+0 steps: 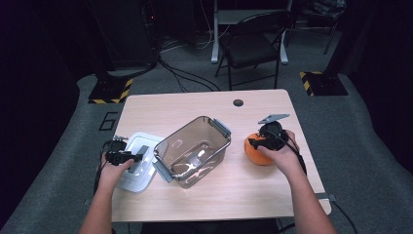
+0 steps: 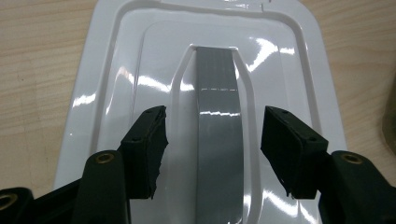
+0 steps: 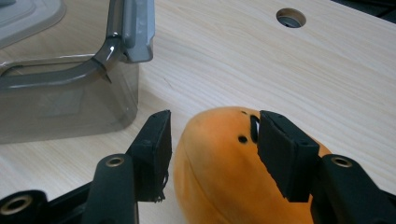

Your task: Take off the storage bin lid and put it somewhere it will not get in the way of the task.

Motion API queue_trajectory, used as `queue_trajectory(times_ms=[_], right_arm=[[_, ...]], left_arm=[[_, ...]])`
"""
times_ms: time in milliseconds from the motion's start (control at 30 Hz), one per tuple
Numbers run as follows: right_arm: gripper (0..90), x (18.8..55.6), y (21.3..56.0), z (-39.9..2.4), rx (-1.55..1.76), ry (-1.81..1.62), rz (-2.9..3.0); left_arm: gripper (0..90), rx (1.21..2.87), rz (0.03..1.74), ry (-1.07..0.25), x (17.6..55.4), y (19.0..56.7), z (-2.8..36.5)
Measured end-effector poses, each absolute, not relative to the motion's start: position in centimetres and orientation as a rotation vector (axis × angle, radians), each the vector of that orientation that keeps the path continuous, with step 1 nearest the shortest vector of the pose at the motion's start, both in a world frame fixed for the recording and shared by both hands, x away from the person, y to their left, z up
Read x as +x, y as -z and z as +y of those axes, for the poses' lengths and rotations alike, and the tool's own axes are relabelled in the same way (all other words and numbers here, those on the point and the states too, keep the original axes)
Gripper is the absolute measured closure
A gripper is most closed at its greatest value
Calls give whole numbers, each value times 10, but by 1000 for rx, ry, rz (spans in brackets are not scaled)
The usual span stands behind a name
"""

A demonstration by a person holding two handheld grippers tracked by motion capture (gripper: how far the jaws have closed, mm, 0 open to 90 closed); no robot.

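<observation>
A white lid (image 1: 146, 139) with a grey handle strip (image 2: 217, 93) lies flat on the wooden table at the left. My left gripper (image 1: 139, 157) hangs just over it, open; its jaws (image 2: 215, 116) stand on either side of the strip without touching it. A clear grey container (image 1: 214, 156) with grey latches stands mid-table, empty and tilted toward the camera. To its right is an orange plush toy (image 1: 260, 155). My right gripper (image 1: 255, 142) is shut on the toy (image 3: 219, 163), one pad on each side (image 3: 215, 119). The container's corner (image 3: 60, 107) shows just left of it.
A round cable hole (image 1: 238, 103) sits in the table's far edge, also seen in the right gripper view (image 3: 290, 17). A black folding chair (image 1: 253, 44) stands beyond the table. Bare wood lies in front of the container and toward the far side.
</observation>
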State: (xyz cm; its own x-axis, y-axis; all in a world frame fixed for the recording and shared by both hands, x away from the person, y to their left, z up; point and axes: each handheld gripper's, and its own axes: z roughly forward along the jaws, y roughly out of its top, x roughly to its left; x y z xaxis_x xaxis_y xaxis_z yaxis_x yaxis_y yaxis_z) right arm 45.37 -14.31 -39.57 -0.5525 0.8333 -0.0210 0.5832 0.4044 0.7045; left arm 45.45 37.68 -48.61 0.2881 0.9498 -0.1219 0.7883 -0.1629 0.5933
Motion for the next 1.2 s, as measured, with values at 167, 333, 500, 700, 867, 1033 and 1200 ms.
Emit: queue_trajectory(times_ms=[167,333,500,700,867,1033,1200], right_arm=[[444,462,400,-125,1186,-903,2335],[442,467,404,-116,1184,-854,2348],[445,469,409,-117,1185,-776,2339],[448,466,414,-122,1195,-755,2338],[443,464,414,-128,1177,-746,2330],[435,461,413,-136,1172,-751,2334],[419,461,412,-145,1196,-796,2317]], left_arm=[[407,1993,1559,-374,454,486,379],[412,1994,1555,-368,454,487,379],[416,2010,1550,-365,455,487,379],[419,1997,1552,-376,455,487,380],[420,1998,1557,-372,455,488,380],[421,2001,1562,-365,455,488,380],[423,1995,1568,-360,454,488,379]])
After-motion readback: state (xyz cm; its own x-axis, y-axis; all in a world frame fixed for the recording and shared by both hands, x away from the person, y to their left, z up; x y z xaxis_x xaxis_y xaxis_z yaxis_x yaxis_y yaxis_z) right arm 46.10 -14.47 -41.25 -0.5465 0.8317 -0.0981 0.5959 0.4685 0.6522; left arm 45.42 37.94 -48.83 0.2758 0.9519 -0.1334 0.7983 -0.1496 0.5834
